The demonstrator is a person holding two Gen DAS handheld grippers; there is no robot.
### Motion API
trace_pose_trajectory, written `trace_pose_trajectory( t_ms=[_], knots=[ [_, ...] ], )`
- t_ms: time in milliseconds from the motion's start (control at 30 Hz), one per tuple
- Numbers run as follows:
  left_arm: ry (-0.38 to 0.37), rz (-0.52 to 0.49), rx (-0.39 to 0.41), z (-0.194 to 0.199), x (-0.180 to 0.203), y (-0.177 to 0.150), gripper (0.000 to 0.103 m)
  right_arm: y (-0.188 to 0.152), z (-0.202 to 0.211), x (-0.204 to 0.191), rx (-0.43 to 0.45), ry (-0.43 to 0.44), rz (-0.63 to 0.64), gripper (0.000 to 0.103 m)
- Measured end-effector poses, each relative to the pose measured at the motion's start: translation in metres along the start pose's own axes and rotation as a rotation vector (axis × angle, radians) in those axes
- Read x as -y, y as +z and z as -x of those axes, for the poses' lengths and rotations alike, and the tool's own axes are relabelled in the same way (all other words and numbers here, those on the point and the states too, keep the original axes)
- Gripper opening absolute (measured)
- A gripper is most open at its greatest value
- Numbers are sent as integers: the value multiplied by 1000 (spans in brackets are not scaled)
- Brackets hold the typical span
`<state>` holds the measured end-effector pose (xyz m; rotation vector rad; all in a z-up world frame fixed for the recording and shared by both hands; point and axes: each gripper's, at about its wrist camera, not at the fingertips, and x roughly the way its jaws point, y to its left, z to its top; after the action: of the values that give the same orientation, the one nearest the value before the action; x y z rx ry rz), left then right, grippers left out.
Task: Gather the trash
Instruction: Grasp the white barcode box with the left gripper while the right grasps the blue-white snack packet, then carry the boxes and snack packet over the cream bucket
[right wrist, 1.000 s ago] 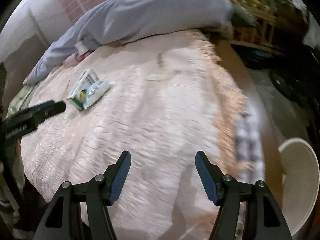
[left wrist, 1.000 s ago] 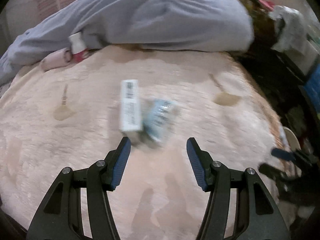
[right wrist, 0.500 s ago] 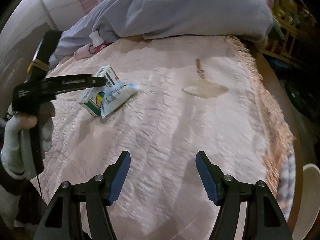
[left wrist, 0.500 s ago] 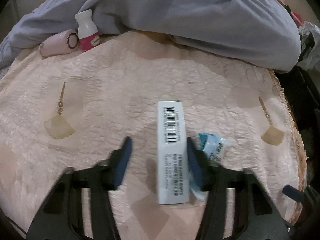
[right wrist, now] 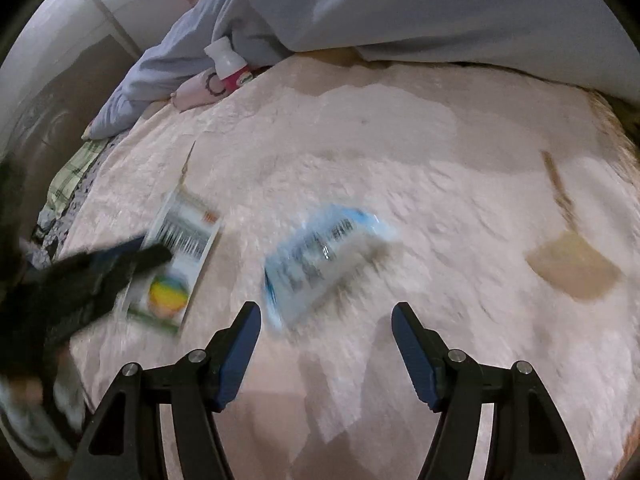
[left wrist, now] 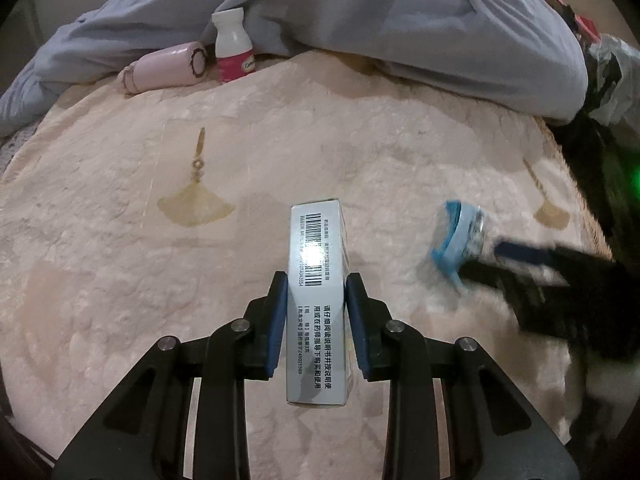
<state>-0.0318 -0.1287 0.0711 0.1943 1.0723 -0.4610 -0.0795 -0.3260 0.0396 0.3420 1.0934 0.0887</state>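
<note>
On your left, your left gripper (left wrist: 316,298) is closing around the white box (left wrist: 317,292), pads at its sides; barcode and Chinese print face up. Rightward, your right gripper (right wrist: 326,322) hangs half open, empty, just short of the blue wrapper (right wrist: 320,260) on the pink bedspread (right wrist: 420,160).

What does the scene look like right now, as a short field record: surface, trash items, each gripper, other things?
surface: pink bedspread
trash 1: white box with barcode, lying flat
trash 2: blue wrapper, on the bedspread right of the box, blurred
left gripper: jaws closing, the box between them
right gripper: open, just short of the wrapper, nothing between its jaws
other: small white bottle and pink roll at the far edge, against a grey quilt
</note>
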Motion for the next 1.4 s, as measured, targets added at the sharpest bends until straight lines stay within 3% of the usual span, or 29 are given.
trace_pose_trajectory(
  t_ms=[267,300,333,400,467,667,900,1133,1400],
  knots=[
    [1,2,-6,-8,7,-8,28,23,-30,-18,4,-62,28,66],
    [-7,8,-20,-12,8,-8,28,22,-31,-19,6,-70,46,63],
    [-9,11,-40,-17,8,-9,28,21,-30,-20,8,-86,68,49],
    [-13,23,-61,-24,9,-12,28,17,-26,-20,2,-113,111,43],
    [-20,32,-40,-21,11,-16,25,11,-18,-13,-5,-84,103,35],
    [-56,9,21,6,27,-19,24,-19,32,6,35,-55,103,34],
    [-105,-49,60,35,68,-28,24,-63,88,16,95,-82,101,34],
    [-132,-130,90,57,116,-40,24,-104,121,28,126,-117,71,34],
    [-158,-197,107,75,155,-47,24,-127,145,40,170,-148,35,34]
  ],
)
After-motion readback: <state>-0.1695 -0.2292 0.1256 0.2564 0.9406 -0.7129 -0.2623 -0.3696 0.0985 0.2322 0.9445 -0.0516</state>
